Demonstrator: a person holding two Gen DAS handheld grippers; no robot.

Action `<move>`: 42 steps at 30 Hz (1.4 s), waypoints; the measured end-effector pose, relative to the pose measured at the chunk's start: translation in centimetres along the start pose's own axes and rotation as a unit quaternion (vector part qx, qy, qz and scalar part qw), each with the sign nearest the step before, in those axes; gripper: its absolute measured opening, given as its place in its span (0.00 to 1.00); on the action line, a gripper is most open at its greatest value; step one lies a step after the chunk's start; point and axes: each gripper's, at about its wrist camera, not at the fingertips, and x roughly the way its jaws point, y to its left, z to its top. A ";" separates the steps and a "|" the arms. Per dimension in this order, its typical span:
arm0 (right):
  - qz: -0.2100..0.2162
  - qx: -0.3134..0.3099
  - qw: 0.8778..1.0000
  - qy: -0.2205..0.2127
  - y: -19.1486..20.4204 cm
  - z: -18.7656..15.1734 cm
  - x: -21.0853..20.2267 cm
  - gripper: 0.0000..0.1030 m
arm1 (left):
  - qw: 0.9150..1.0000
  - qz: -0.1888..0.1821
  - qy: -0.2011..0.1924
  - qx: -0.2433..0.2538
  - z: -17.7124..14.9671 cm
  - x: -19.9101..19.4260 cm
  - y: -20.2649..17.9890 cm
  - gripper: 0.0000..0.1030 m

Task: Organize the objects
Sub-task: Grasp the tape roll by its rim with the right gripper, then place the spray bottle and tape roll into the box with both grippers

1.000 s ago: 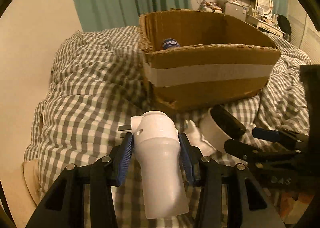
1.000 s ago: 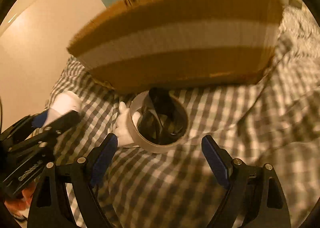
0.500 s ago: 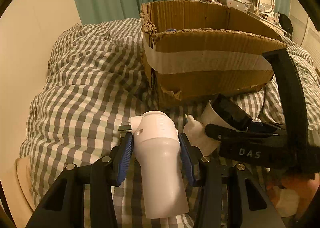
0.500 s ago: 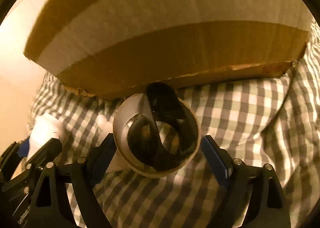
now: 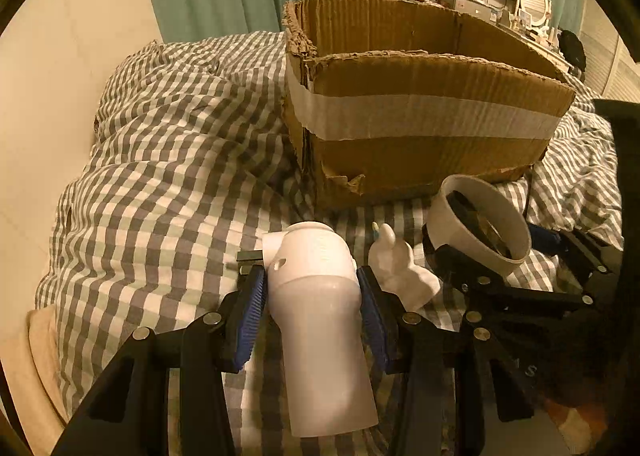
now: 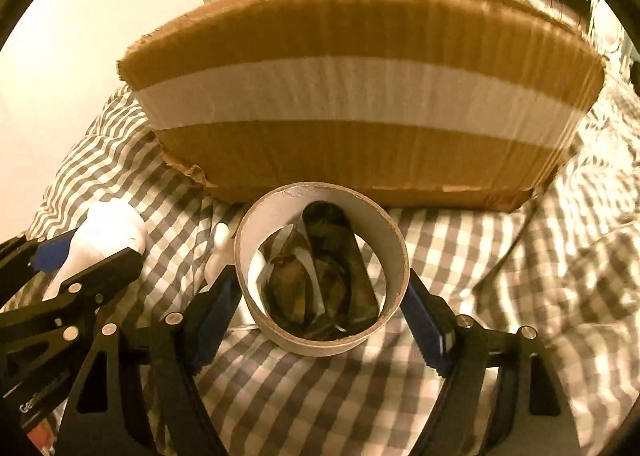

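Checked grey-and-white bedding (image 5: 160,192) is being used as the surface for an open cardboard box (image 5: 420,128), which serves as the landmark. Just in front of its near-left corner, a white bottle (image 5: 320,320) is being held firmly between the jaws of the left gripper (image 5: 312,308), with a small white figurine (image 5: 400,272) lying beside it. Directly before the taped front wall, a white tape roll (image 6: 320,268) is being straddled by the right gripper (image 6: 320,312), whose wide jaws have just been closing toward its sides.
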 end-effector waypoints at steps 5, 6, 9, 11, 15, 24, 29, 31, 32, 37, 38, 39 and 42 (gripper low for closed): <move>-0.027 -0.018 0.999 -0.021 0.6 -0.5 -1.7 0.76 | 1.000 -0.002 -0.006 -0.001 0.1 -0.8 0.0 0.45; -0.030 -0.020 0.999 -0.024 0.6 -0.5 -2.1 0.76 | 1.000 -0.004 -0.007 -0.001 0.2 -0.9 0.0 0.45; -0.037 -0.025 0.998 -0.035 0.7 -0.4 -3.4 0.76 | 1.000 -0.010 -0.013 -0.004 0.5 -1.6 -0.1 0.45; -0.049 -0.032 0.997 -0.046 0.7 -0.5 -4.8 0.76 | 1.000 -0.010 -0.020 -0.003 0.7 -2.2 -0.2 0.45; -0.063 -0.036 0.995 -0.071 -0.3 0.7 -8.0 0.76 | 0.999 -0.014 -0.040 -0.003 1.5 -4.1 -0.2 0.45; -0.083 -0.054 0.986 -0.138 0.1 4.0 -15.5 0.76 | 0.994 -0.025 -0.101 -0.015 5.4 -9.6 1.3 0.45; -0.084 -0.069 0.978 -0.178 0.4 7.1 -18.5 0.76 | 0.992 -0.045 -0.121 -0.013 9.3 -11.1 1.2 0.45; -0.085 -0.072 0.975 -0.190 0.2 8.6 -19.1 0.76 | 0.990 -0.043 -0.133 -0.004 11.1 -11.2 0.8 0.45; -0.085 -0.071 0.974 -0.195 0.0 9.5 -19.3 0.76 | 0.990 -0.044 -0.135 0.000 11.8 -11.1 0.6 0.45; -0.082 -0.057 0.974 -0.204 -1.9 13.9 -18.4 0.76 | 0.991 -0.056 -0.125 0.007 16.9 -8.5 -0.4 0.45; -0.083 -0.055 0.974 -0.201 -2.3 14.7 -17.8 0.76 | 0.991 -0.054 -0.124 0.009 17.5 -7.9 -0.5 0.45; -0.084 -0.054 0.975 -0.197 -2.7 15.6 -17.2 0.76 | 0.991 -0.054 -0.121 0.010 18.1 -7.2 -0.7 0.45; -0.095 -0.053 0.977 -0.181 -3.9 18.0 -14.4 0.76 | 0.992 -0.064 -0.104 0.009 20.1 -4.5 -1.1 0.45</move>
